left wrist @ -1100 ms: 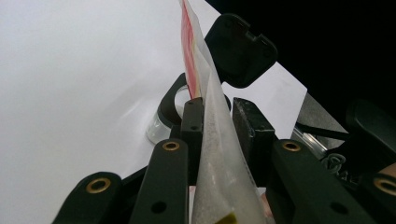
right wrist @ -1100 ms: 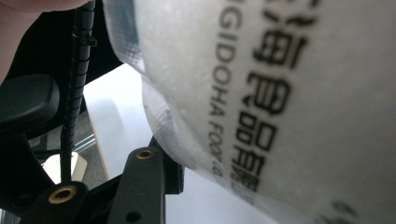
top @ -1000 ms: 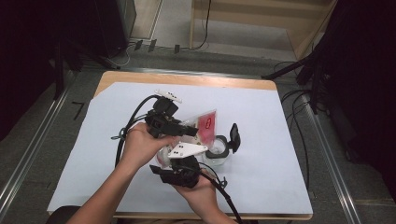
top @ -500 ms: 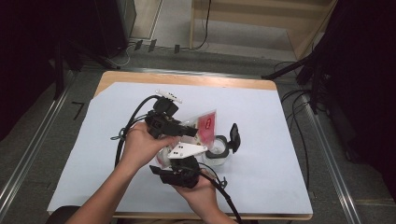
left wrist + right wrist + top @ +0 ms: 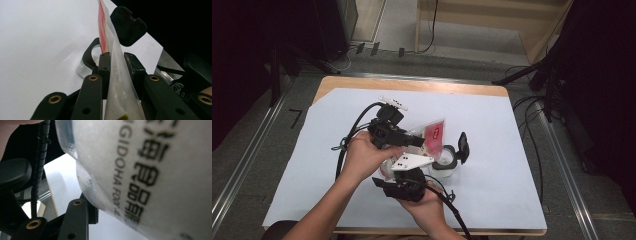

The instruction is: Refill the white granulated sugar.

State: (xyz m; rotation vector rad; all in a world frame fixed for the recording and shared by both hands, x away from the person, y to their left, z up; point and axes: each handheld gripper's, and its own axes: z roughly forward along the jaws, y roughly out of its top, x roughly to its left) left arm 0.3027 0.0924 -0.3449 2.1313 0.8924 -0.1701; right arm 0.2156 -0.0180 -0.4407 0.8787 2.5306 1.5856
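1. We count two hand-held grippers over one table (image 5: 512,150) covered in white sheeting: the left gripper (image 5: 414,141) is held in the person's left hand (image 5: 364,157), the right gripper (image 5: 404,172) in the right hand (image 5: 424,200), and each trails one black cable.
2. We see one translucent food pouch (image 5: 429,137) with a red printed panel, held between the two grippers at the middle of the table, above and just left of the jar.
3. We count one clear jar (image 5: 444,162) with a black rim standing on the sheeting, its one black hinged lid (image 5: 463,146) flipped open and standing up at the jar's right.
4. In the left gripper view, the left gripper (image 5: 116,65) has its jaws drawn narrow and pinched on the pouch's (image 5: 117,82) edge; the film runs up between the pads (image 5: 104,65), with the jar's rim (image 5: 87,57) and lid (image 5: 128,26) behind it.
5. In the right gripper view, the pouch (image 5: 150,170) hangs close to the lens. One jaw shows at the lower left beside it; we cannot tell whether this gripper grips the film.
6. Black print on the pouch shows large Chinese characters, too cropped for us to read, beside Latin capitals that look like "GIDOHA FOO", cut off at the edge.
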